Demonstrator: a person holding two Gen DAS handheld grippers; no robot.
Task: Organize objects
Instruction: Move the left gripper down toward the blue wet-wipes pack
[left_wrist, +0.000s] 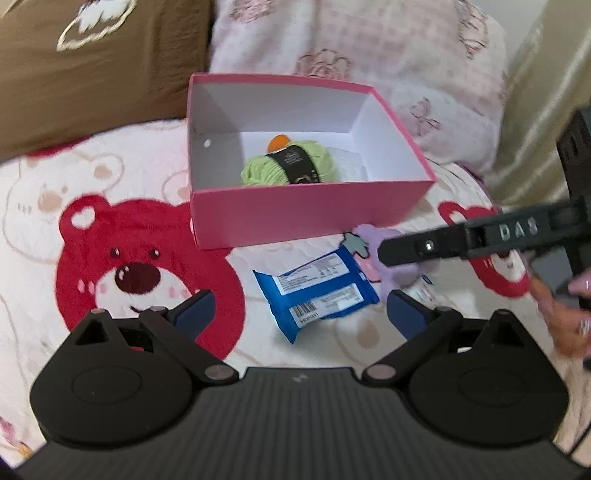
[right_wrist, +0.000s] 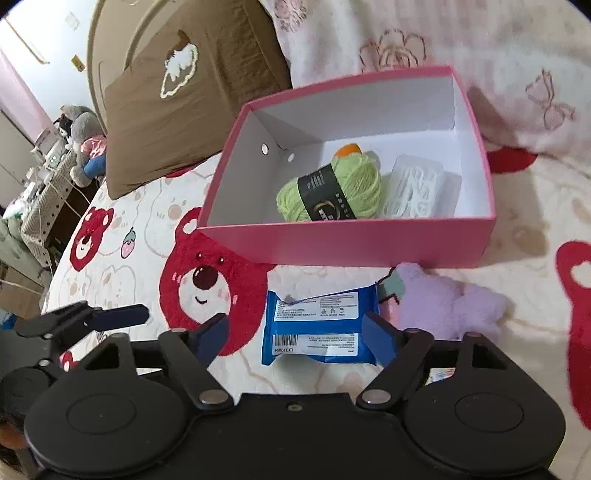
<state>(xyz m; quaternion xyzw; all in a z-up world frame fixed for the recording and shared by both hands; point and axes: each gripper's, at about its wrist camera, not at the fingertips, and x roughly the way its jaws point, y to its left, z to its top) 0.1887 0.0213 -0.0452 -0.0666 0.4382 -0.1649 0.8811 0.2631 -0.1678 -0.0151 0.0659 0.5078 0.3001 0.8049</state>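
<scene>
While the pink box (right_wrist: 343, 242) already holds green yarn (right_wrist: 332, 192), the blue packet (right_wrist: 319, 328) lies just before it; the right gripper (right_wrist: 299, 336) straddles it, jaws open, gripping nothing, likely to lift it. Left gripper (left_wrist: 295, 310) hangs open, empty.

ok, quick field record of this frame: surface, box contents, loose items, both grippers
surface: bedspread with red bear print
box: pink box, open top, white inside
in box: green yarn skein; clear plastic case beside it
loose items: blue packet in front of box; purple plush toy beside it
left gripper: open, empty, above the packet
right gripper: open, packet between the jaws, no grip seen
background: brown pillow, pink floral pillow
</scene>
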